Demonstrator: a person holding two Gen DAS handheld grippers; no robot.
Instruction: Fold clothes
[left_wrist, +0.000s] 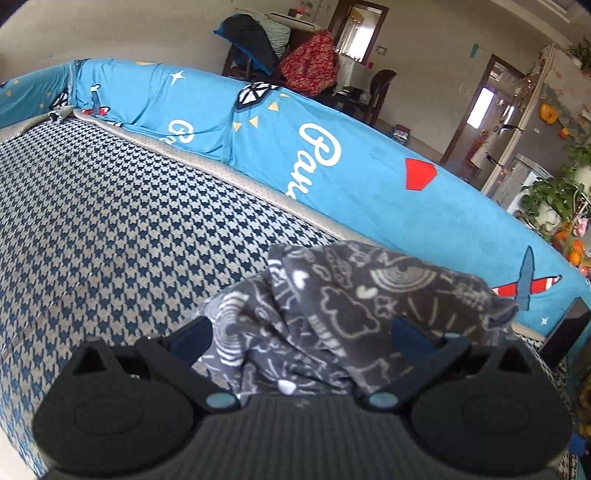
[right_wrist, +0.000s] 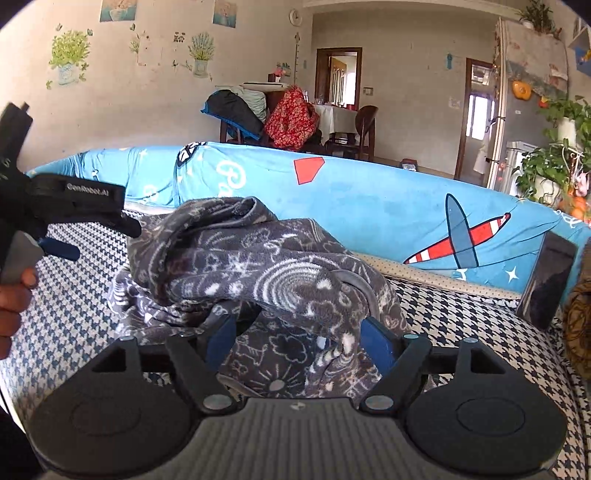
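Observation:
A dark grey fleece garment (right_wrist: 258, 266) with white doodle print lies bunched on the houndstooth sofa seat (right_wrist: 461, 314). In the right wrist view my right gripper (right_wrist: 297, 338) stands open, its blue pads (right_wrist: 375, 345) wide apart with a fold of the garment lying loosely between them. My left gripper (right_wrist: 107, 242) comes in from the left, held by a hand (right_wrist: 11, 295), jaws apart, its upper fingertip at the garment's left edge. In the left wrist view the garment (left_wrist: 332, 314) heaps up between the wide-spread fingers of the left gripper (left_wrist: 301, 339), which is open.
A blue backrest cover (right_wrist: 369, 206) with plane prints runs behind the seat. A dark phone-like slab (right_wrist: 546, 277) leans at the seat's right end, beside a brown-yellow thing (right_wrist: 580, 325). Chairs heaped with clothes (right_wrist: 288, 118) and potted plants (right_wrist: 546, 173) stand beyond the sofa.

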